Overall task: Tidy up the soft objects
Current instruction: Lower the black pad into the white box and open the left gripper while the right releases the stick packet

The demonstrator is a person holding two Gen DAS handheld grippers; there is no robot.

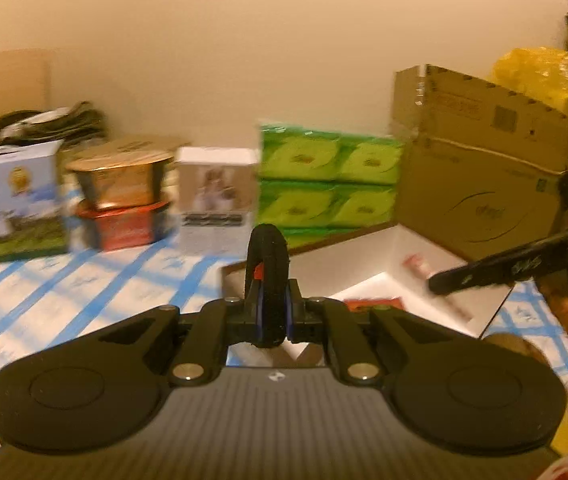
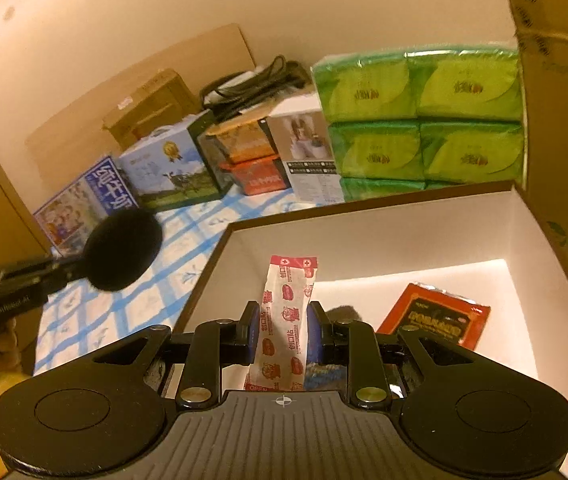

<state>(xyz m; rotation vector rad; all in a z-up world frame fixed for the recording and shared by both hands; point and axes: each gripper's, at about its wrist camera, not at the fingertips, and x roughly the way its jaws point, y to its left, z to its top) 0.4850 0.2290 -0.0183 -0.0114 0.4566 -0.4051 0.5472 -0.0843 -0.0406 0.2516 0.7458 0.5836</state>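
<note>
Right wrist view: my right gripper (image 2: 284, 330) pinches the bandage packet (image 2: 287, 320), its long axis running away from me over the white box (image 2: 424, 216). My left gripper (image 1: 268, 312) clamps a black puff (image 1: 266, 280) edge-on, left of the box rim and farther off.

box (image 2: 364, 240): on the desk (image 2: 187, 240), foil packet (image 2: 436, 320) inside
tissue packs (image 2: 424, 116): stacked behind box
carton (image 2: 564, 160): right of tissue packs

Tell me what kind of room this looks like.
Probably a home storage corner: stacked green tissue packs, a milk carton box and cardboard boxes crowd a table with a blue checked cloth.
</note>
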